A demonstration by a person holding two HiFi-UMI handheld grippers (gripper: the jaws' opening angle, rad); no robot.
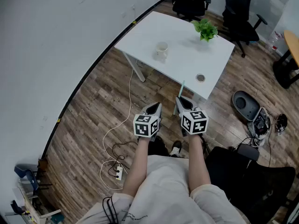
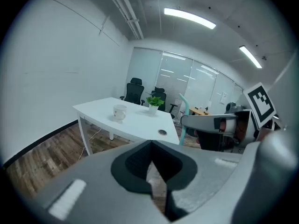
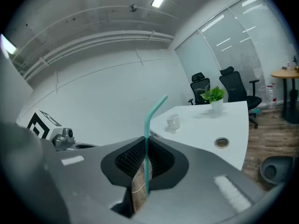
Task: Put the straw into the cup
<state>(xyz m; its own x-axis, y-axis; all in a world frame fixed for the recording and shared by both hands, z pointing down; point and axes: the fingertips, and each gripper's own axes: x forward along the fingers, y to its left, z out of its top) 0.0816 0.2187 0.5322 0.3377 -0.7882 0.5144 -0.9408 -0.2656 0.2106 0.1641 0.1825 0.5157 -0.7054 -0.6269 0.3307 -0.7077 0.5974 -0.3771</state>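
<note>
Straw held, short of the counter
The right hand-held gripper (image 3: 142, 164) clamps the teal straw (image 3: 146, 139) upright at centre frame. The left hand-held gripper (image 2: 152, 169) has its jaws together, empty. The cup (image 1: 161, 50) stands on the white counter (image 1: 140, 37), upper centre.

White table (image 1: 183, 65) on wood-plank floor (image 1: 93, 118), plain white wall (image 1: 46, 41), black office chairs (image 1: 190, 0), ceiling strip lights (image 2: 189, 17)

Head view looks steeply down; both gripper views face forward, all sharing the white table (image 1: 187, 62)
</note>
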